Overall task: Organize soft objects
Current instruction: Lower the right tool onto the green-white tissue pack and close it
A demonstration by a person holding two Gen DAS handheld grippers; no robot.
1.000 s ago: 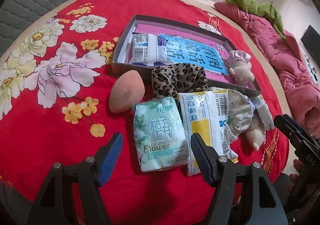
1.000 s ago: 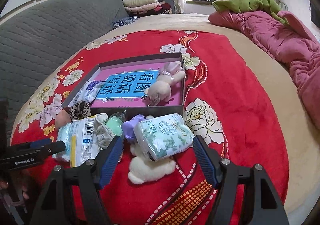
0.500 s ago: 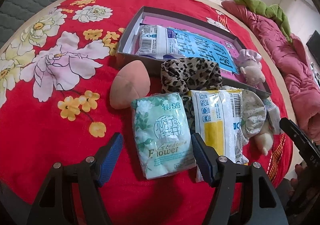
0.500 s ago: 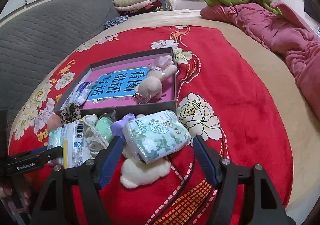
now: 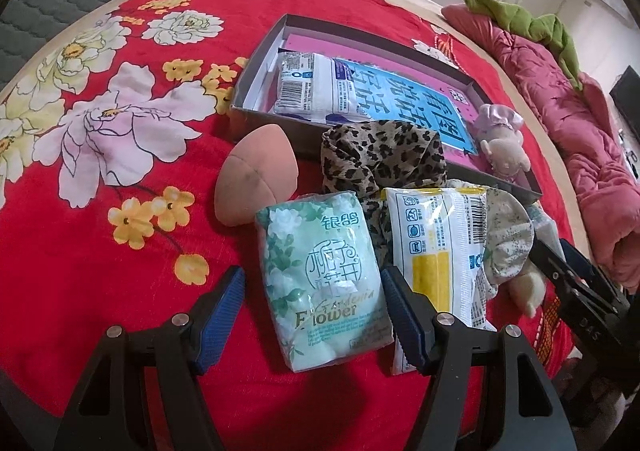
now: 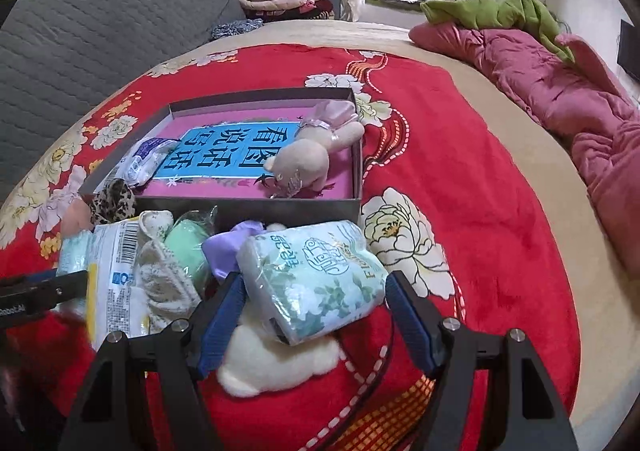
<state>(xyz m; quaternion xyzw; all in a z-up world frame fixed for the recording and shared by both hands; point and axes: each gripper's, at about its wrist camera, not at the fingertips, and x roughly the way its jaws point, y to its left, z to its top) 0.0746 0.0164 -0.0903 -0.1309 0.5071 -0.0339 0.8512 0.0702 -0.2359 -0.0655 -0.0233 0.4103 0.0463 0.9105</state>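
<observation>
Left wrist view: the left gripper (image 5: 314, 315) stands wide, its blue pads on either side of the lower half of a green tissue pack (image 5: 322, 283) that lies flat on the red floral bedspread (image 5: 100, 211); the pads do not press on it. A yellow-and-white wipes pack (image 5: 436, 251) lies just beside the pack at 3 o'clock, a peach sponge (image 5: 254, 185) at 10 o'clock, and a leopard-print cloth (image 5: 384, 155) at 12 o'clock. Beyond the cloth stands a shallow grey box (image 5: 256, 87) holding a white-and-blue pack (image 5: 316, 85) and a small plush doll (image 5: 502, 149). Right wrist view: the right gripper (image 6: 314, 321) is also wide, its pads flanking a second green-and-white tissue pack (image 6: 310, 275) that rests tilted on a white plush toy (image 6: 276, 363); whether the left pad touches the pack cannot be determined. At 9 o'clock of this pack lie a purple fabric piece (image 6: 224, 251), a floral cloth (image 6: 164, 275) and a pale green item (image 6: 188, 243). The box sits at 12 o'clock, the doll in its right half.
</observation>
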